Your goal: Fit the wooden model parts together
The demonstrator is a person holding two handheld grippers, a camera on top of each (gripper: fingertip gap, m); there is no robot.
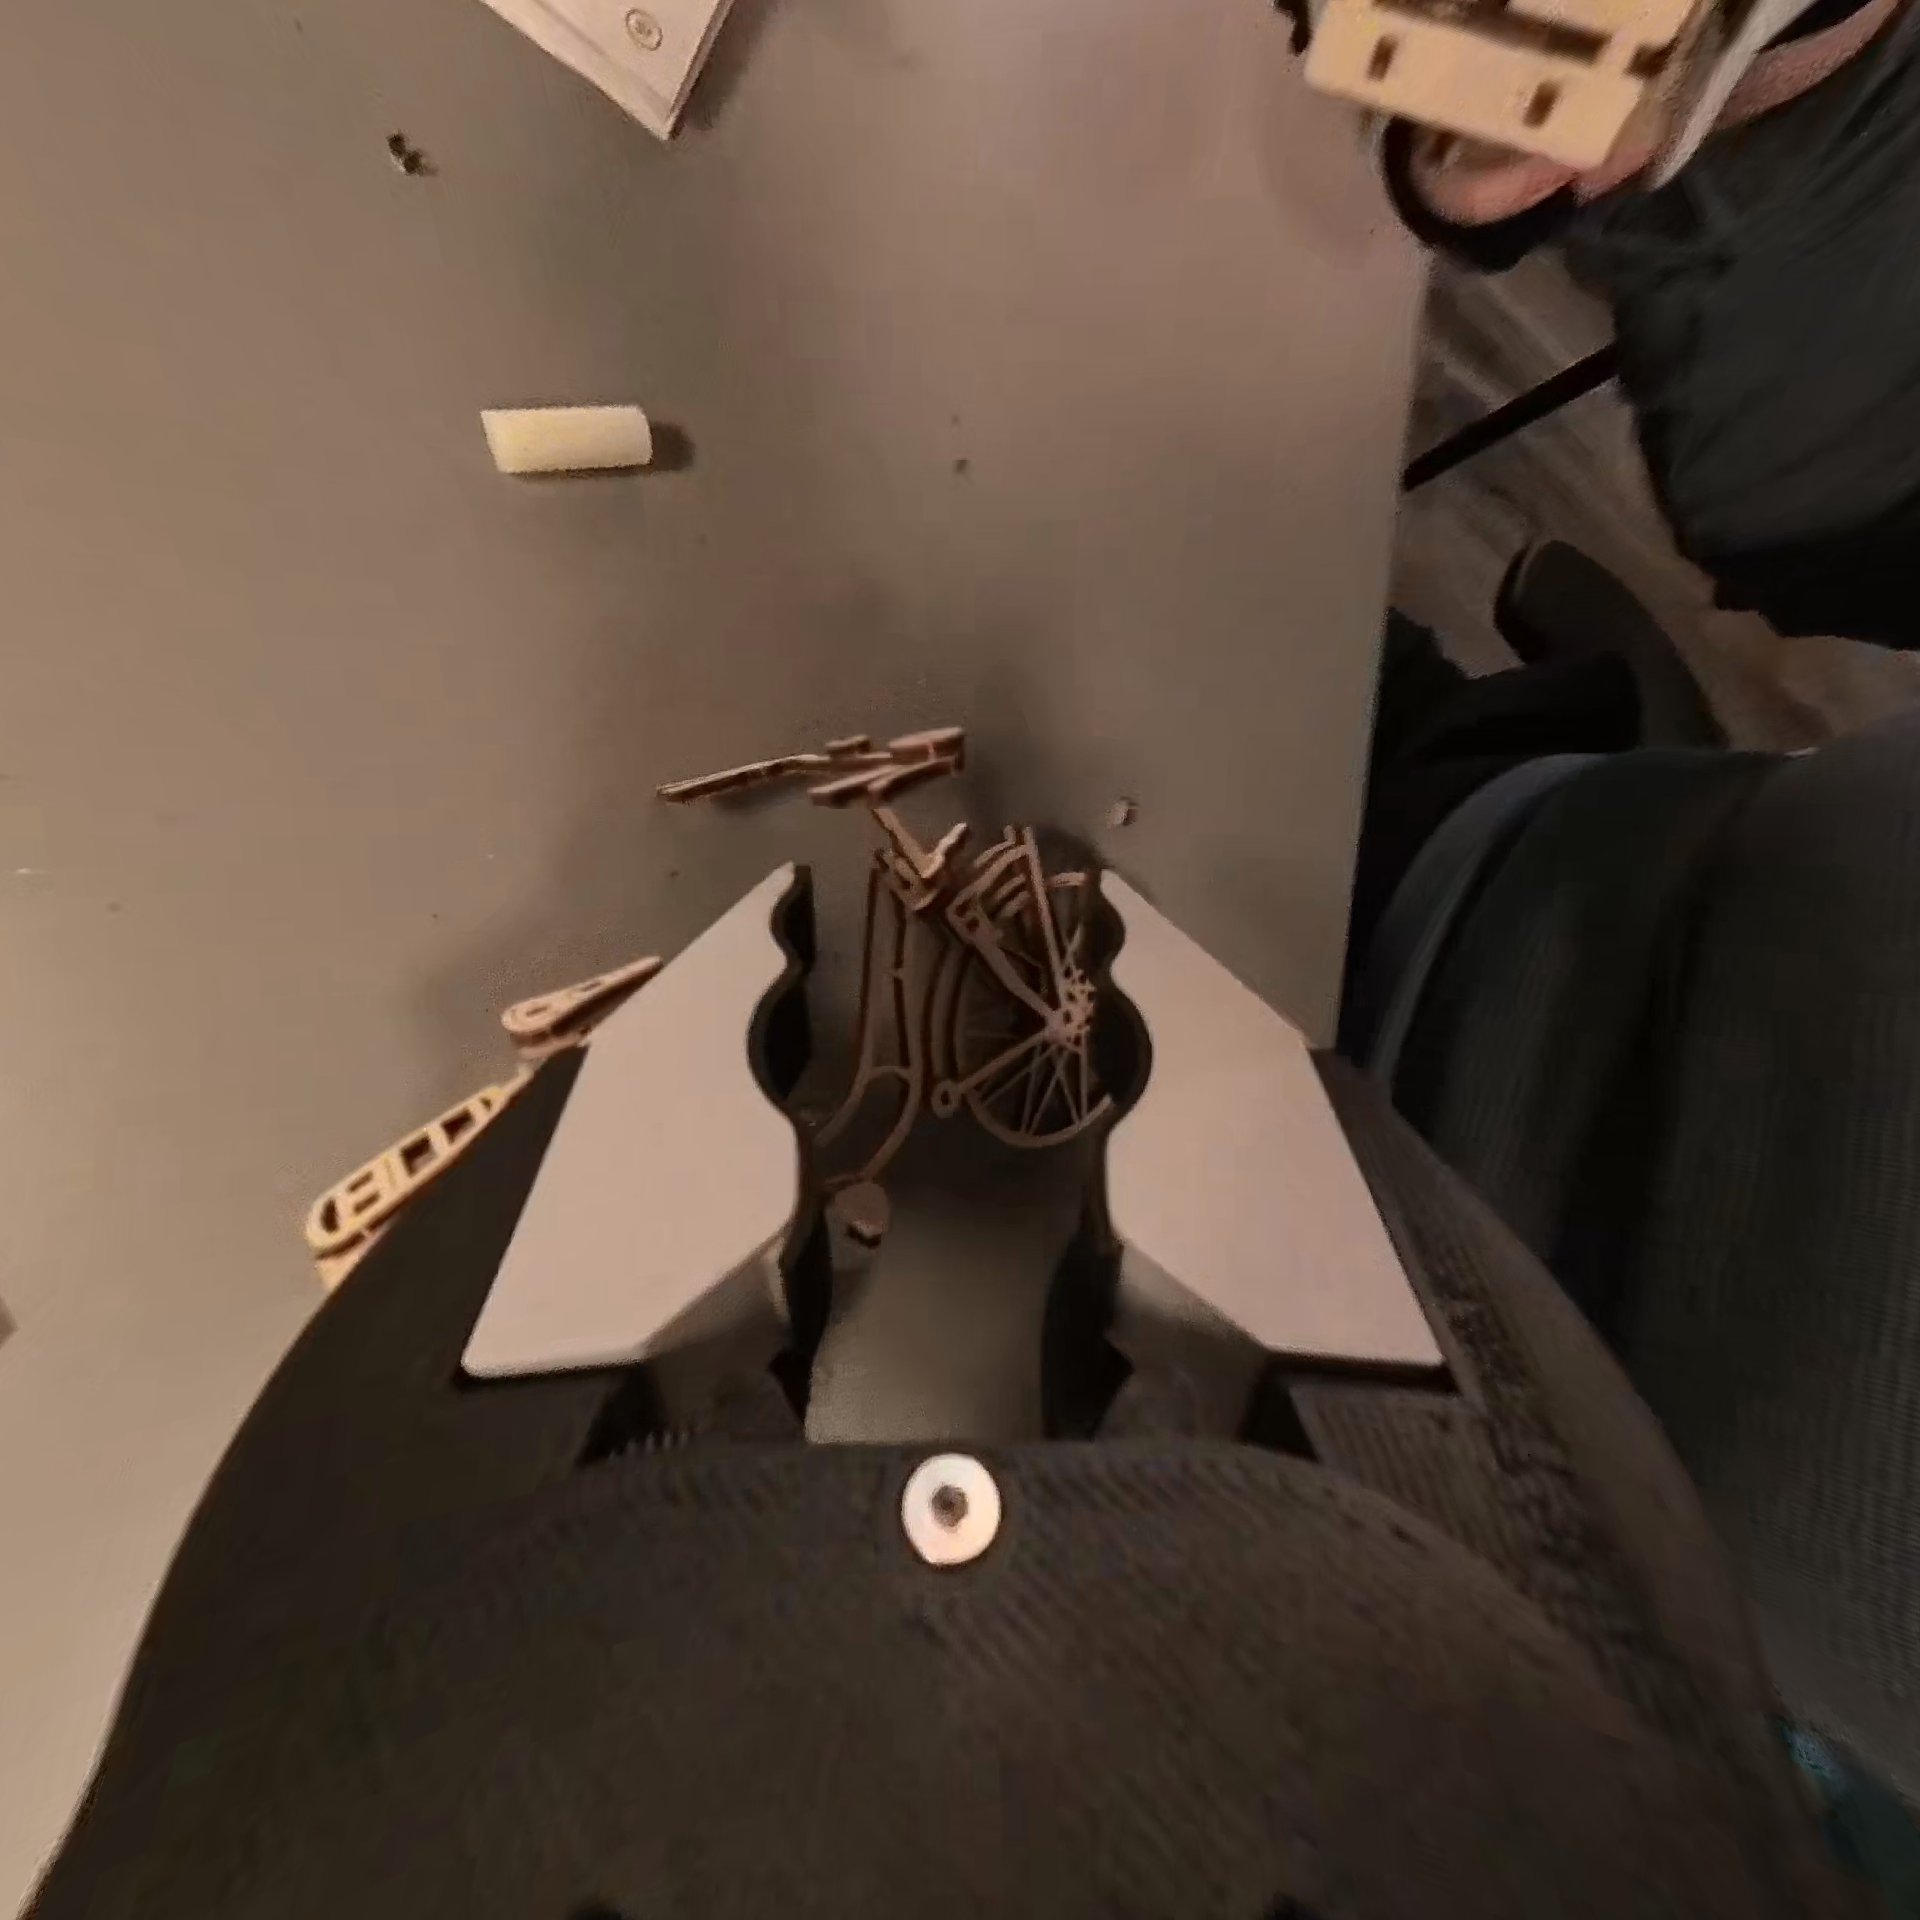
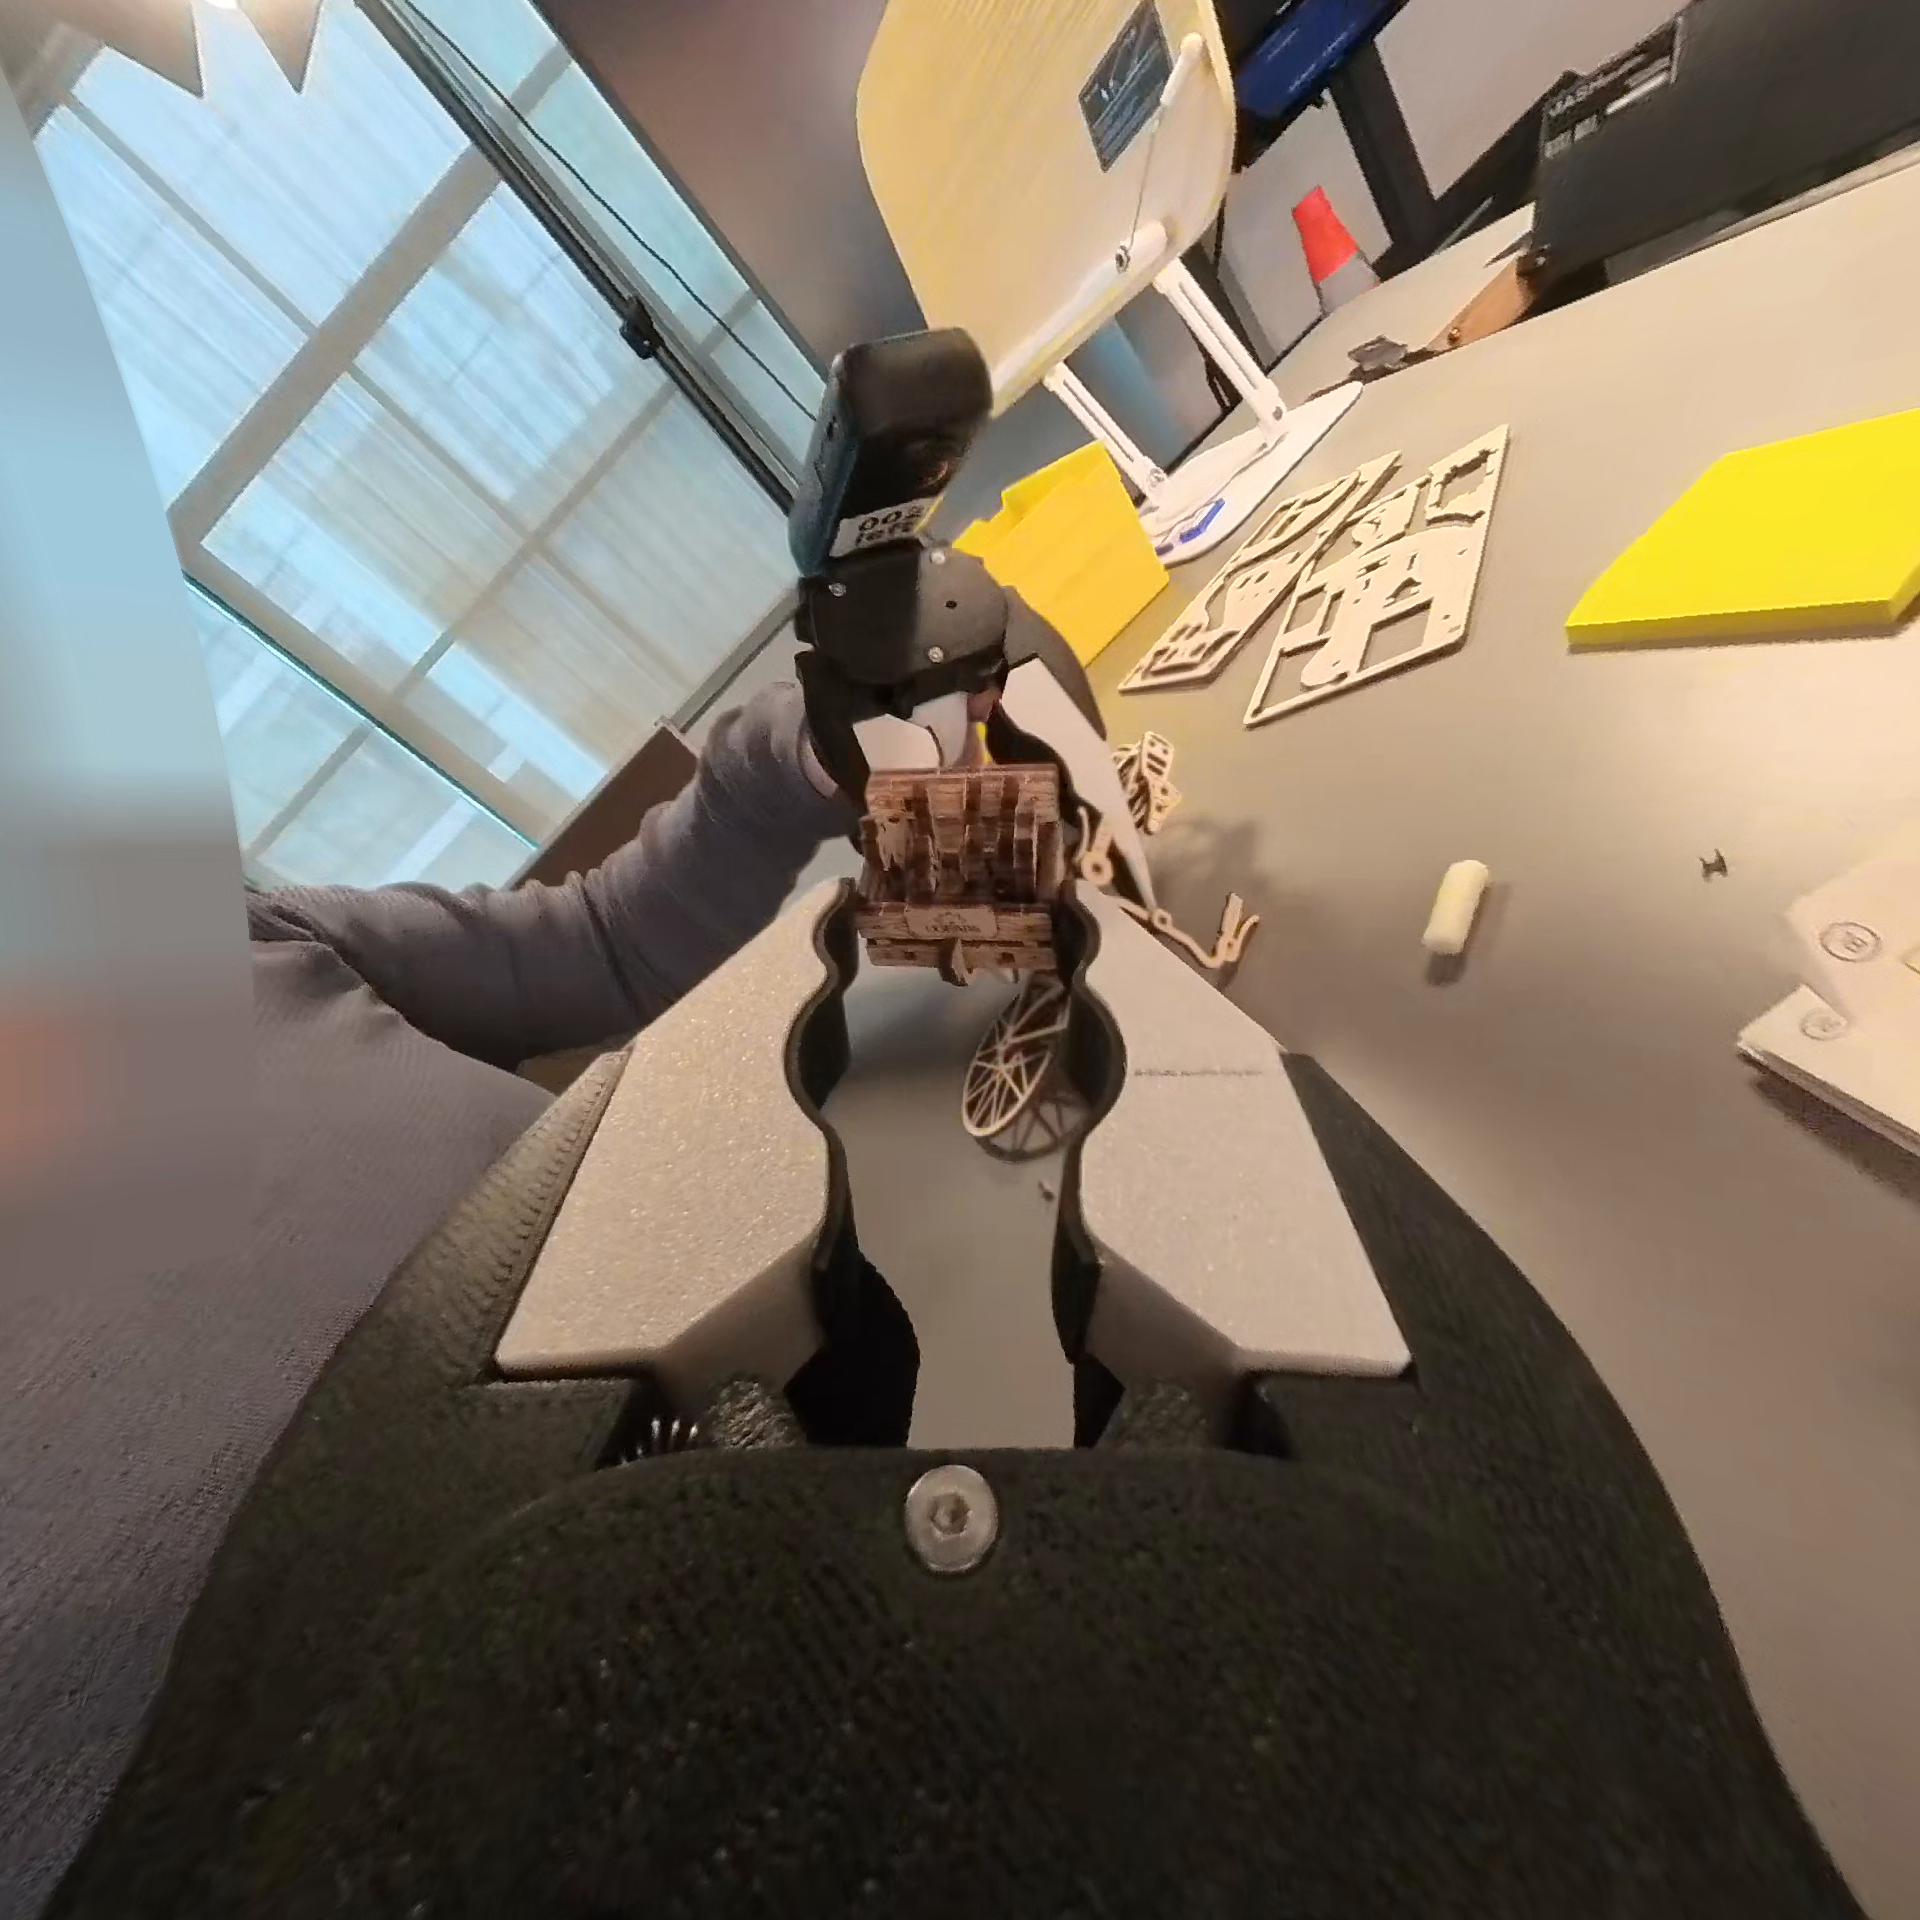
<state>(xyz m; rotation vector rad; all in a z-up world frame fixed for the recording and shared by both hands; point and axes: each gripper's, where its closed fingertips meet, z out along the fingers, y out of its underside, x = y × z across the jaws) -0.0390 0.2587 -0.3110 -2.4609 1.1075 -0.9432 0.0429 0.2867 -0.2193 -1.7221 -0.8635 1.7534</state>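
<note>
A half-built wooden bicycle model [image 1: 997, 1039] stands upright on the grey table [image 1: 312, 623] between my left gripper's fingers. My left gripper [image 1: 951, 894] is closed around it, and the right finger touches the wheel. In the right wrist view the left gripper [image 2: 904, 623] points down at the table, with the bicycle wheel [image 2: 1023, 1081] showing below it. My right gripper [image 2: 956, 914] is shut on a small slotted wooden box assembly [image 2: 961, 873] and holds it in the air just above the bicycle. The box also shows at the top of the left wrist view [image 1: 1486, 62].
Loose wooden parts [image 1: 810, 774] [image 1: 577, 1008] [image 1: 395, 1174] lie around the bicycle. A small white block [image 1: 566, 442] lies farther out. Punched-out wooden sheets [image 2: 1351, 582], a yellow pad [image 2: 1756, 551], a yellow bin [image 2: 1070, 540] and booklets [image 2: 1849, 997] sit on the table. The table edge [image 1: 1392, 623] is close on the right. Spacing between my two grippers at the tips: around 12 cm. From the left gripper's tips to the small white block [image 1: 566, 442] is close to 9 cm.
</note>
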